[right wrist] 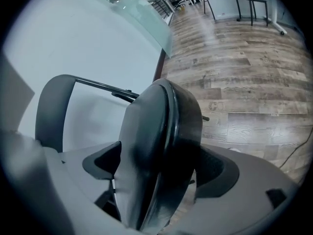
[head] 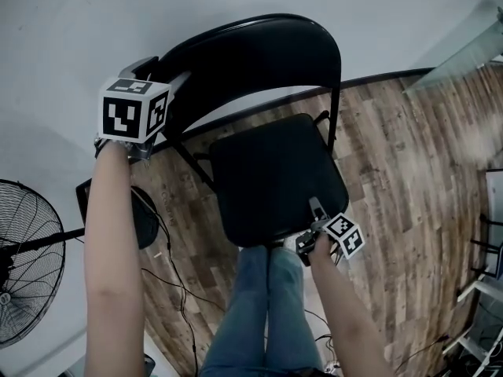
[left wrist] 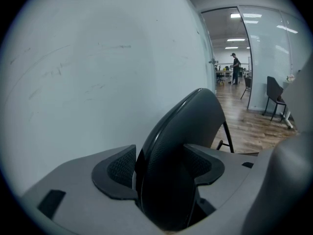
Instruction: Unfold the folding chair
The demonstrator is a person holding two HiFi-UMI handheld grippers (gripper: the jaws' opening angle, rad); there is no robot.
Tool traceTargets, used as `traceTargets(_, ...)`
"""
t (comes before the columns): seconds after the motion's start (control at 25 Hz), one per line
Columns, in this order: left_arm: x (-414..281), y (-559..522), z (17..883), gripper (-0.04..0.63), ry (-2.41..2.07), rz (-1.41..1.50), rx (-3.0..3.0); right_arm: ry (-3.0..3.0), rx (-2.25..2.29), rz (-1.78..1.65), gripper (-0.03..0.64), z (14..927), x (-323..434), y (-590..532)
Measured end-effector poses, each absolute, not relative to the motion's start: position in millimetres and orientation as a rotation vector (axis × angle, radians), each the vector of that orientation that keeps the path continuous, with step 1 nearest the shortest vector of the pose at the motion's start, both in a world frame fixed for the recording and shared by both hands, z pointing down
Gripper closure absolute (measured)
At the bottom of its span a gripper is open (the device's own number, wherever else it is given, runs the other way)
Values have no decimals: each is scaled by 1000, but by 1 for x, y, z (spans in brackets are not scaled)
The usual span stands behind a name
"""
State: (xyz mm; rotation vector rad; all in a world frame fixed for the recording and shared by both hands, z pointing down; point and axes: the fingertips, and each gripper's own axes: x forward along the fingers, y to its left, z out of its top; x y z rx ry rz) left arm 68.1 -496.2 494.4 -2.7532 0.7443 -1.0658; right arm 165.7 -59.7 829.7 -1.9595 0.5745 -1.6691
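I'm looking down on the folding chair at the middle of the head view, standing on the wood floor against the pale wall. I'm clamping the left gripper on the top edge of the backrest at upper left, and I'm gripping the front rim of the seat with the right gripper, pads on both faces. The seat is lying close to level, so I'm judging the unfolding nearly done; what remains is seating it fully and letting go. I'm seeing free floor at right, while the fan and cables are crowding the lower left.
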Motion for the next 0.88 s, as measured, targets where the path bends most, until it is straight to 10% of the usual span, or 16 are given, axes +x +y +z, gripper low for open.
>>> traceTargets(0.88, 78, -511, 550, 298, 754, -1085, -2813, 539, -1902, -1733, 146, 907, 156, -22)
